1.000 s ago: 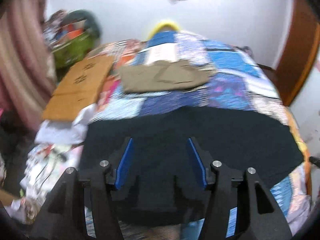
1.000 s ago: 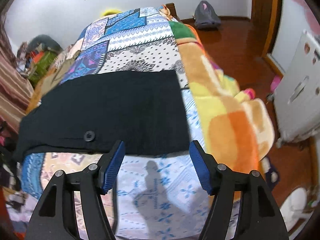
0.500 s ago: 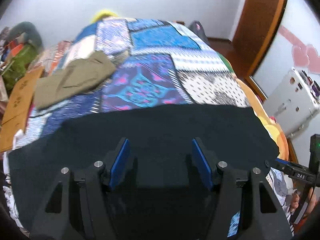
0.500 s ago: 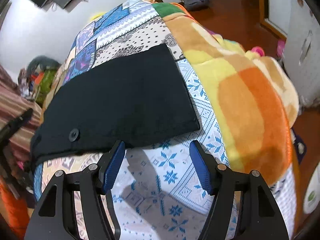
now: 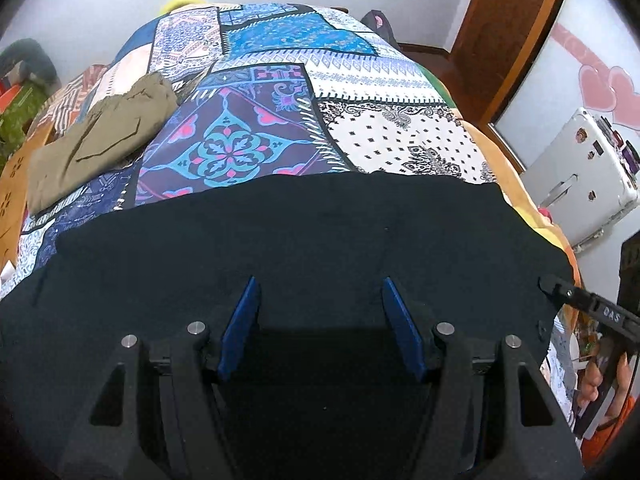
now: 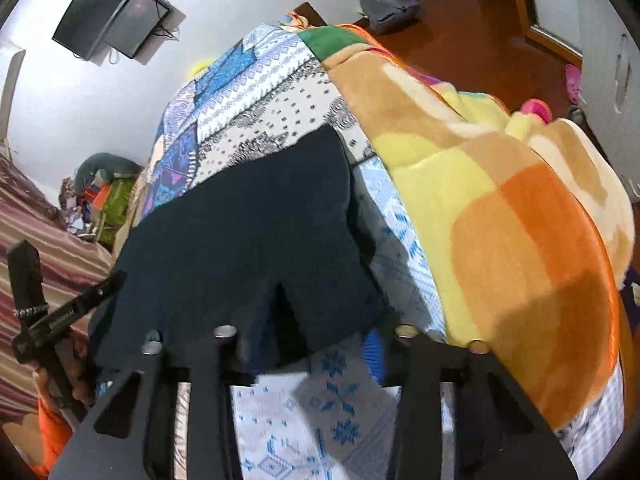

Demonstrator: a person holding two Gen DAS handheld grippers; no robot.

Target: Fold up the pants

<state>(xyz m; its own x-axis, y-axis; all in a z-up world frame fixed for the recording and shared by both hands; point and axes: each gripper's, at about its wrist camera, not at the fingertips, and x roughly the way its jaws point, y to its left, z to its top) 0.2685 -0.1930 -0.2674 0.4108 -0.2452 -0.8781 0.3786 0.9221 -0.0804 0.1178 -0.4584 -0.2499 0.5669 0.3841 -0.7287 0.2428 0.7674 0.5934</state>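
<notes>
Black pants [image 5: 320,232] lie flat across the near part of a patchwork quilt [image 5: 240,140]. My left gripper [image 5: 318,284] hovers low over their near middle, open, its blue pads [image 5: 244,320] wide apart with nothing pinched. In the right wrist view the pants [image 6: 248,220] end at a near right corner. My right gripper [image 6: 316,332] is closing on that corner, and the cloth is bunched and creased between its jaws, hiding most of the pads. The tip of the right gripper [image 5: 560,288] shows at the pants' right edge. A hand holds the left gripper [image 6: 72,308] at the left.
Folded olive pants [image 5: 100,140] lie further back on the left of the bed, beside a cardboard sheet [image 5: 12,184]. An orange and yellow blanket [image 6: 500,220] drapes the bed's right side. A white case [image 5: 580,172] stands on the floor, and a wall screen [image 6: 108,12] hangs behind.
My left gripper swung right and sank closer over the black pants. My right gripper dropped onto the pants' near right corner, and its jaws narrowed with cloth gathered between them.
</notes>
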